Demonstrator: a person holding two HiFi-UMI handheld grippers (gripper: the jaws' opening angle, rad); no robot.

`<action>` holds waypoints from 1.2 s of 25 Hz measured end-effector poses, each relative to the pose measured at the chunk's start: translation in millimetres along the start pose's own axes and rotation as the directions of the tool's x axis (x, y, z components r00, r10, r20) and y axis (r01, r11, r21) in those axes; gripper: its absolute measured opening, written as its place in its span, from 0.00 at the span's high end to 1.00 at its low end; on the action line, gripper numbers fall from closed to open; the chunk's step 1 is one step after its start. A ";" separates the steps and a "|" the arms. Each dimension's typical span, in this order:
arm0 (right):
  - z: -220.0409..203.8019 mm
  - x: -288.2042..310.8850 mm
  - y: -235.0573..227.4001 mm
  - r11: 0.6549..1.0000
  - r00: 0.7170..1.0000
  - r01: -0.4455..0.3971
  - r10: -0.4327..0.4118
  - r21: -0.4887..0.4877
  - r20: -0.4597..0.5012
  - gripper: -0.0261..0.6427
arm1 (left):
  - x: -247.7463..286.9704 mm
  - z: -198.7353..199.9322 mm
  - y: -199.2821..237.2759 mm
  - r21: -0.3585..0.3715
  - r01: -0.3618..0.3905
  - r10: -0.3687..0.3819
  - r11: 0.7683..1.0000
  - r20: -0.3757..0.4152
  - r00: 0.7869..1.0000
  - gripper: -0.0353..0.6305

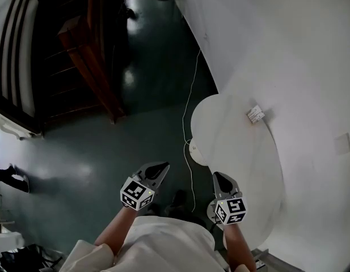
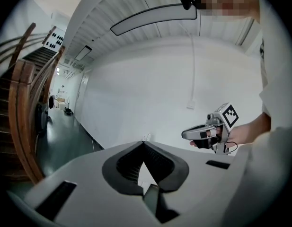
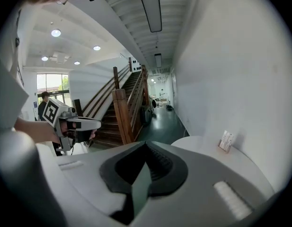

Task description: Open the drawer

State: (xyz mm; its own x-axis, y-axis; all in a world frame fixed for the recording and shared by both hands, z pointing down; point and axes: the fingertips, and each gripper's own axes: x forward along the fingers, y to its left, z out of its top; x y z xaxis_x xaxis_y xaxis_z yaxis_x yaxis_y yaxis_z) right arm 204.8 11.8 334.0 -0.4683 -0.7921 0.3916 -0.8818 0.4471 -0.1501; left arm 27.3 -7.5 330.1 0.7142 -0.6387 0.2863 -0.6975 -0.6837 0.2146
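Observation:
No drawer shows in any view. In the head view, my left gripper and right gripper are held side by side in front of the person's body, above the dark green floor and the near edge of a round white table. Both point forward. The left gripper has its jaws together at the tips with nothing between them. The right gripper also stands shut and empty. Each gripper appears in the other's view: the right gripper and the left gripper.
A small card stand sits on the table by the white wall. A white cable runs along the floor to the table's edge. A wooden staircase rises at the left. Another person stands far off.

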 end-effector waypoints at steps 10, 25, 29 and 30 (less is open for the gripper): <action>-32.4 55.2 -29.8 0.992 0.989 -0.121 0.117 -0.045 -0.095 0.94 | 51.1 -23.8 12.8 -0.032 -0.074 0.072 0.997 -0.049 0.996 0.94; -72.4 109.7 -54.7 0.978 0.960 -0.201 0.186 -0.054 -0.207 0.94 | 103.3 -60.8 42.3 -0.093 -0.103 0.093 0.990 -0.106 0.990 0.94; -79.6 119.8 -54.0 0.980 0.957 -0.195 0.179 -0.050 -0.229 0.94 | 111.3 -71.1 50.6 -0.101 -0.082 0.069 0.991 -0.124 0.990 0.94; -81.6 122.1 -53.3 0.980 0.956 -0.192 0.175 -0.051 -0.234 0.94 | 112.8 -73.4 53.2 -0.106 -0.076 0.062 0.991 -0.128 0.990 0.94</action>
State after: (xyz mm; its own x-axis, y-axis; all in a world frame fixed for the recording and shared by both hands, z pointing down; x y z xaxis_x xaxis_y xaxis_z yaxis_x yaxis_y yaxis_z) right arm 199.2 -74.8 463.9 -0.5890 -0.5817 0.5610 -0.7714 0.6115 -0.1759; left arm 66.4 -90.0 442.4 0.6562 -0.6296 0.4160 -0.7520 -0.5918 0.2904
